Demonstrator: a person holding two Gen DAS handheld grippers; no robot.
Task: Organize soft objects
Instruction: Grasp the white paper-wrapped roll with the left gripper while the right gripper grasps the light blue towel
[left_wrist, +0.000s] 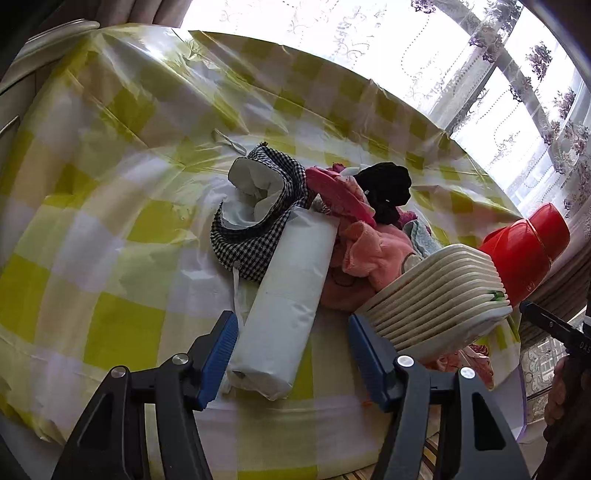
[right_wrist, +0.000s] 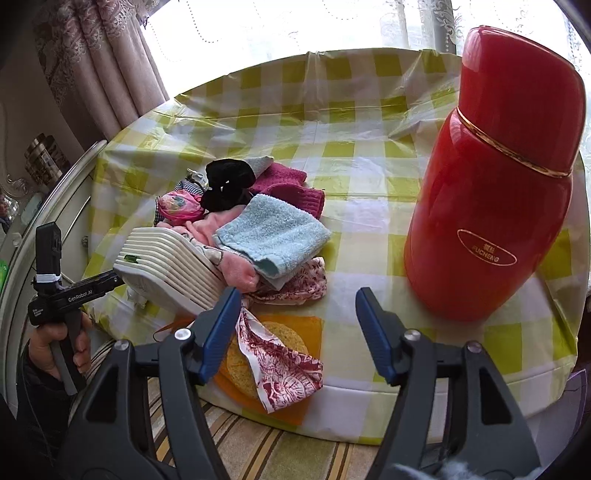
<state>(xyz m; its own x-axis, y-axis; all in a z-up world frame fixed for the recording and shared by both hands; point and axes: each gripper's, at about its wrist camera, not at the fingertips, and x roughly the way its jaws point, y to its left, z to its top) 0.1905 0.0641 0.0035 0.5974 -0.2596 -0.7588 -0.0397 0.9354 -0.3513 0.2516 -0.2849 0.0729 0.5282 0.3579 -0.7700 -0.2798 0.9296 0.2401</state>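
A heap of soft things lies on the checked tablecloth (left_wrist: 110, 229): a black-and-white houndstooth cloth (left_wrist: 255, 243), pink cloths (left_wrist: 369, 258), a black cloth (right_wrist: 229, 184), a magenta towel (right_wrist: 291, 188) and a light blue towel (right_wrist: 273, 236). A long white wrapped packet (left_wrist: 288, 295) points toward my left gripper (left_wrist: 291, 325). That gripper is open, with the packet's near end between its blue pads and the right pad apart from it. My right gripper (right_wrist: 297, 299) is open over a red-and-white patterned cloth (right_wrist: 280, 365) at the table's front edge.
A tall red thermos (right_wrist: 495, 177) stands at the right. A cream ribbed object (right_wrist: 170, 266) leans on the heap's near left side. An orange-and-yellow pad (right_wrist: 303, 332) lies under the patterned cloth. A hand (right_wrist: 55, 347) grips the left tool. Curtains and a window stand behind the table.
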